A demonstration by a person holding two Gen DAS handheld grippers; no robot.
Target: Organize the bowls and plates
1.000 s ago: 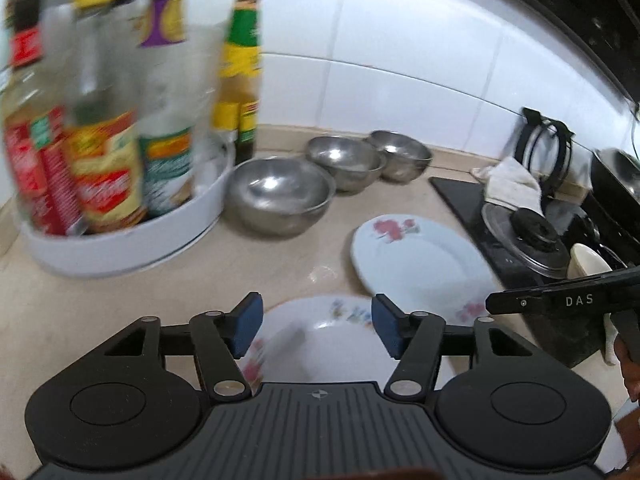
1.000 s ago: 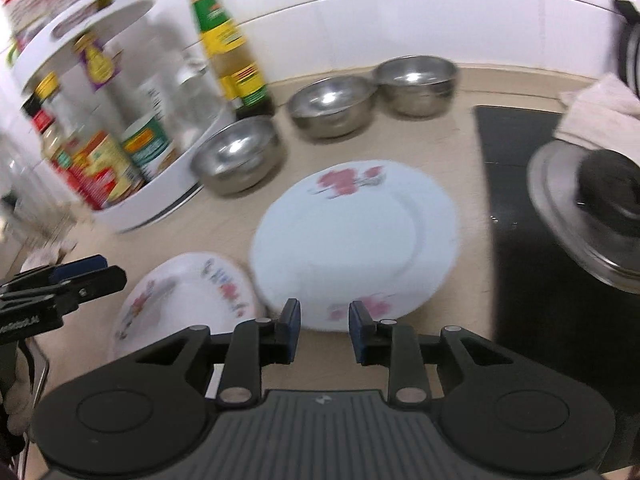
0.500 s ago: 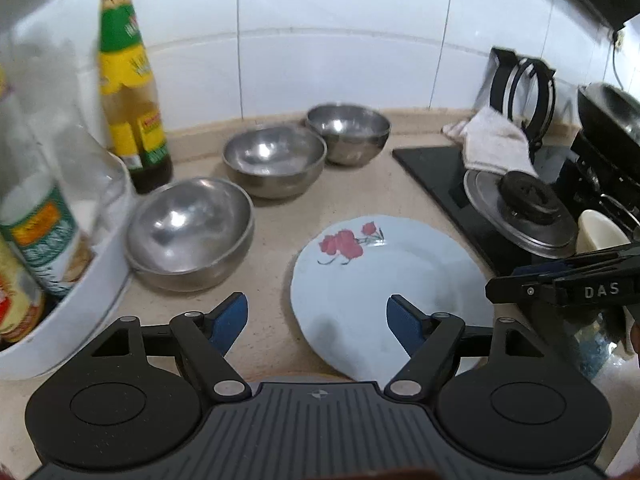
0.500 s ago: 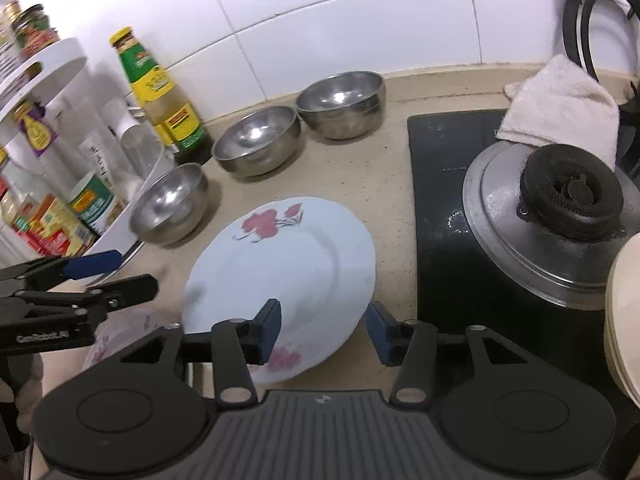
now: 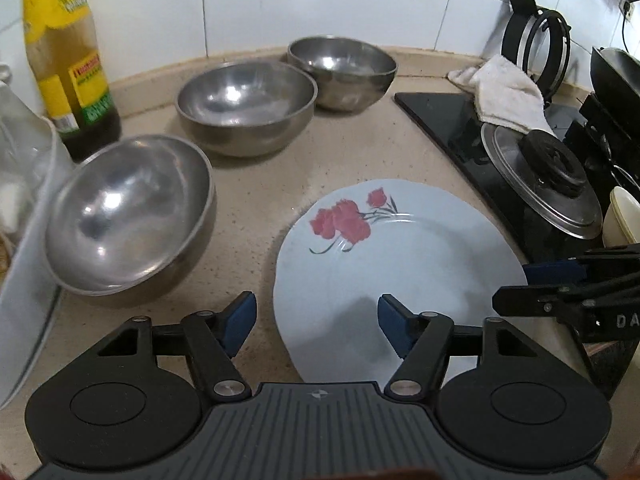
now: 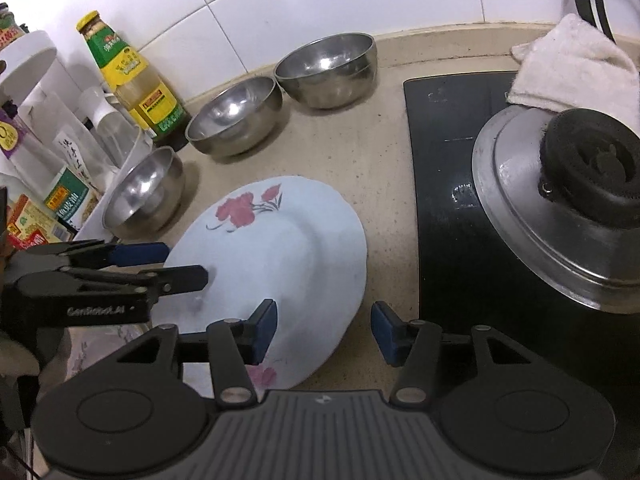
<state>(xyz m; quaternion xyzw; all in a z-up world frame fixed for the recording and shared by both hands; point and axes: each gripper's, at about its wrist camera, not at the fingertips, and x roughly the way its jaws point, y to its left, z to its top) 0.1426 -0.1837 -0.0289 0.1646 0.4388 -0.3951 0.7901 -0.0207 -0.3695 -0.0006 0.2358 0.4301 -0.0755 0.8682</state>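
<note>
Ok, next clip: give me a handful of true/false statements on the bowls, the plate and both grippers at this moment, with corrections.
1. Three steel bowls stand on the counter: nearest bowl, middle bowl, far bowl. True.
2. The bowls are stacked inside one another. False: each sits separately, side by side.
3. The flowered plate lies flat on the counter. True.
4. The right gripper is clamped on the plate. False: its jaws are open, straddling the plate's near edge without pressing on it.
5. The left gripper holds a bowl. False: its jaws are closing, with the plate's left edge between them, not gripped.
6. A white cloth lies behind the pot lid. True.
</note>
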